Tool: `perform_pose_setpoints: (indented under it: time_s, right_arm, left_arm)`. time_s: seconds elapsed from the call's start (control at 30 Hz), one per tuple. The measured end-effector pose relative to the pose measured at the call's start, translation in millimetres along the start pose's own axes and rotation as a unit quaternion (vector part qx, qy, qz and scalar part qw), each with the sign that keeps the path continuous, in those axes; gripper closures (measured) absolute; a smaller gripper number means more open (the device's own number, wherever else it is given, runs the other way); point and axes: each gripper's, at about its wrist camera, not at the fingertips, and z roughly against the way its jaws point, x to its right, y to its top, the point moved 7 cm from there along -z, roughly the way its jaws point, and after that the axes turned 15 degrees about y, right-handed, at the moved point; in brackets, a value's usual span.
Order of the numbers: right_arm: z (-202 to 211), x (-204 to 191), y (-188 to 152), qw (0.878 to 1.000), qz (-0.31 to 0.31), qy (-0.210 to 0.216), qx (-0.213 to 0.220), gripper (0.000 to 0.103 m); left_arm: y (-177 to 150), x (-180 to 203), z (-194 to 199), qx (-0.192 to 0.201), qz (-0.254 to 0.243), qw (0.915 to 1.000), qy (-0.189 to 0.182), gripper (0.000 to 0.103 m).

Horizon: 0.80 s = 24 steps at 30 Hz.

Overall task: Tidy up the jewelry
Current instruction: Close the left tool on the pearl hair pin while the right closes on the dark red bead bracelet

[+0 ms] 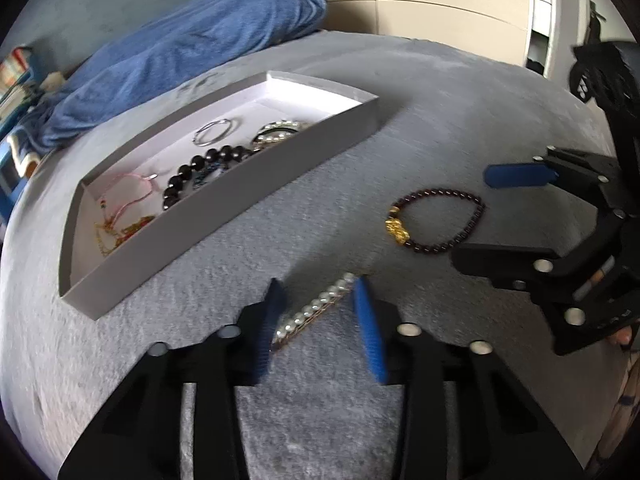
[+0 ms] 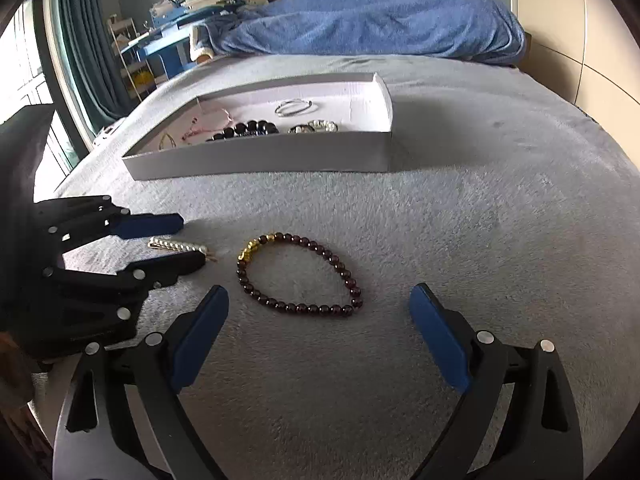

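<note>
From the left wrist camera, the left gripper [image 1: 318, 292] is reaching low and level over the grey bedspread [image 1: 440, 120], its blue fingers [image 1: 370, 332] standing apart on either side of a pearl hair clip [image 1: 316, 312] that is lying flat between them; whether the pads are touching it I cannot tell, so it is straddling the clip rather than clenching it. Ahead and to its left a shallow white tray [image 1: 224, 196] is sitting on the bed, holding a silver bangle [image 1: 212, 132], a black bead bracelet [image 1: 200, 172], a pearl bracelet [image 1: 278, 132] and a pink cord piece [image 1: 128, 192]. Ahead to its right a dark red bead bracelet [image 1: 438, 222] with a gold charm is lying on the cover, and the right gripper [image 1: 476, 216] is coming in from the right with its jaws spread around that bracelet's far end. From the right wrist camera, the right gripper [image 2: 318, 304] is hovering low with its fingers wide and released, the dark red bracelet [image 2: 300, 276] lying just ahead between the fingertips, untouched. To its left the left gripper [image 2: 188, 238] is lying nearly sideways, bracketing the pearl clip [image 2: 178, 245]. The tray [image 2: 260, 156] is sitting further ahead, with a blue blanket [image 2: 380, 20] bunched beyond it.
</note>
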Motion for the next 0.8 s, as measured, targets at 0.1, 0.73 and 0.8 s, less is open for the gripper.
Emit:
perform_pose_setpoints:
  time_s: [0.1,0.73,0.8]
  right_arm:
    - [-6,-1,0,1.000,0.006,-0.006,-0.014,0.012]
    - [-25,-11,10,0.998,0.048,-0.003,-0.042,0.044]
    - [-24,-16,10,0.998,0.056,0.003,-0.039,0.058]
  left_arm:
    - [-4,4,4,0.002,-0.002,1.0000,0.005,0.079]
    - [-15,-1,8,-0.005,0.036,0.9993,0.005,0.077]
    - [-16,-1,9,-0.004,0.040,0.9992,0.006,0.078]
